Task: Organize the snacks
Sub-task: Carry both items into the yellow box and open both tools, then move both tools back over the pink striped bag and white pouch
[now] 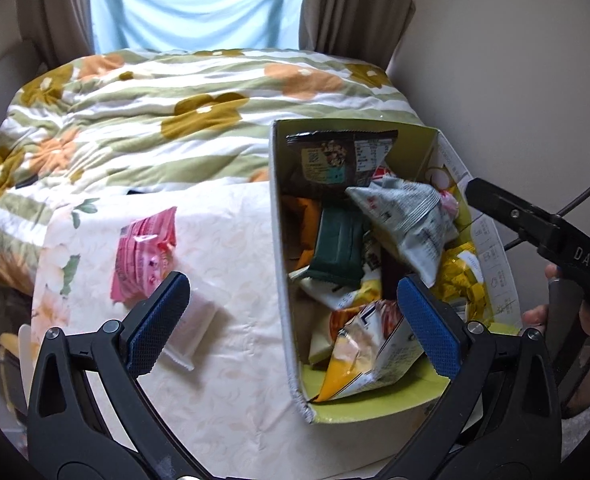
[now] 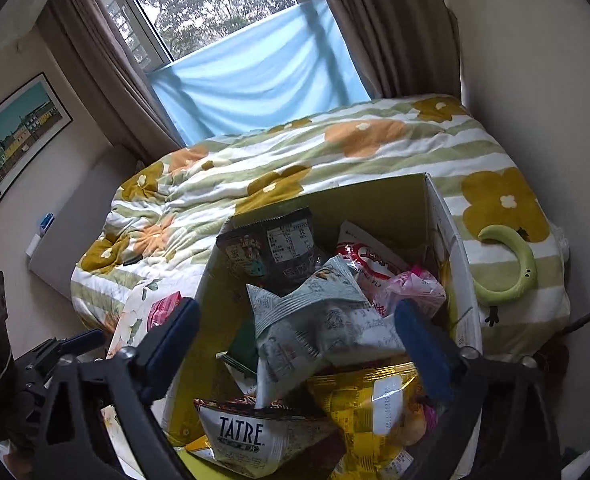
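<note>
Fingers of both the left gripper and right gripper are seen spread wide and empty, the grey snack bag lying between the right pads atop the cardboard box, judged light, crinkly, slippery, best pinched at its crimped seam.

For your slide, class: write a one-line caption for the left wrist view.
Open left tongs hover over the snack-filled box, while a pink packet and a white packet lie outside on the cloth.
</note>
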Available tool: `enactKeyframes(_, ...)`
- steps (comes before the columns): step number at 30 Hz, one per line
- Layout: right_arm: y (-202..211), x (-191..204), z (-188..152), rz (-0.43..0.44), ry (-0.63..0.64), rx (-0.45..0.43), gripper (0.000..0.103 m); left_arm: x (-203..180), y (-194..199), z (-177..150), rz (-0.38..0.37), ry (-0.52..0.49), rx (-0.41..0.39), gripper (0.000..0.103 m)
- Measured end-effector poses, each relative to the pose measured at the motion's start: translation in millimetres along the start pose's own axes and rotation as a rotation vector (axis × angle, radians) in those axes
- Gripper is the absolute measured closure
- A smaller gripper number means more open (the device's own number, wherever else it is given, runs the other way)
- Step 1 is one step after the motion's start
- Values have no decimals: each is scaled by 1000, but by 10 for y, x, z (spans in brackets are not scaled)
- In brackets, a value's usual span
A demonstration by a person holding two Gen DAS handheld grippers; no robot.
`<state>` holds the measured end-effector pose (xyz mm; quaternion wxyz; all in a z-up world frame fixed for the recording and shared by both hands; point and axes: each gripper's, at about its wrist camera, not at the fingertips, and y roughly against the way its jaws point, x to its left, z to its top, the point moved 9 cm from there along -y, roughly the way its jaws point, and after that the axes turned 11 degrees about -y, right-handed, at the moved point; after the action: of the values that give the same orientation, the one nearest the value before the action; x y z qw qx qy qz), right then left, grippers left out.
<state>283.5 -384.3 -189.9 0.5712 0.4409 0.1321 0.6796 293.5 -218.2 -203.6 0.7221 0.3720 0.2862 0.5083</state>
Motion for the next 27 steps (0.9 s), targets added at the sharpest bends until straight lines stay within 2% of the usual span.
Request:
enactKeyframes(8, 188, 39, -116, -27, 14, -10, 4, 61, 140, -97, -2, 0, -14, 0)
enactKeyframes(12, 310, 103, -131, -44, 24, -17, 4, 75, 295, -78, 26, -24, -34, 0)
enactKeyframes(16, 422, 200, -161, -23, 22, -31, 4, 154, 480, -91, 41, -36, -56, 0)
enactKeyframes(21, 542, 424, -197, -20, 44, -58, 4, 394, 711, -143, 68, -36, -80, 0)
enactKeyframes(27, 657, 786, -267, -48, 70, -117, 4, 926, 941, -248, 131, -38, -101, 0)
